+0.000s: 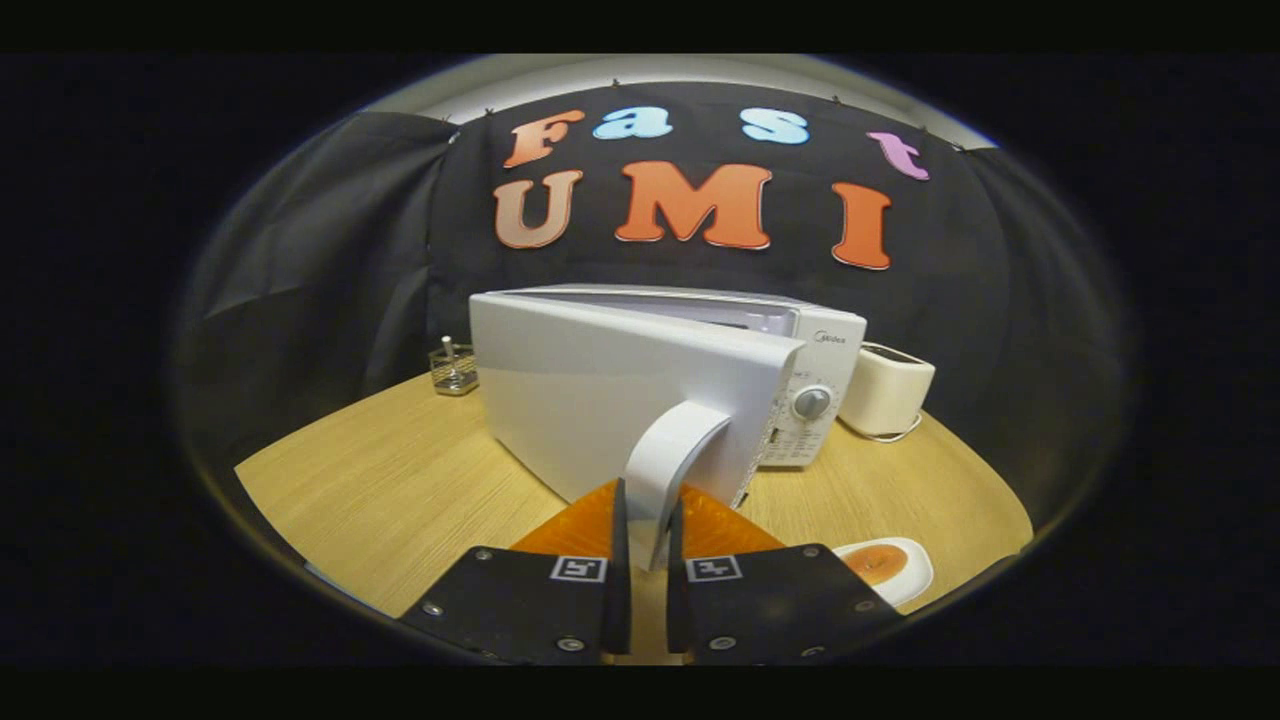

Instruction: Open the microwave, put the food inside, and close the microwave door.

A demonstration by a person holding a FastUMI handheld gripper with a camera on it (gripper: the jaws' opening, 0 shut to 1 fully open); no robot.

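Note:
A white microwave (812,345) stands on the wooden table (400,480) with its door (610,400) swung part way open toward me. The door's curved white handle (672,450) runs down between my fingers. My gripper (646,545) is shut on that handle, both fingers pressing its sides. The control panel with a round dial (812,402) shows to the right of the door. A white dish holding orange food (885,565) lies on the table just right of my right finger.
A white toaster (885,390) stands right of the microwave. A small wire holder (454,370) sits at the back left of the table. The light wood tabletop stretches bare to the left of the door.

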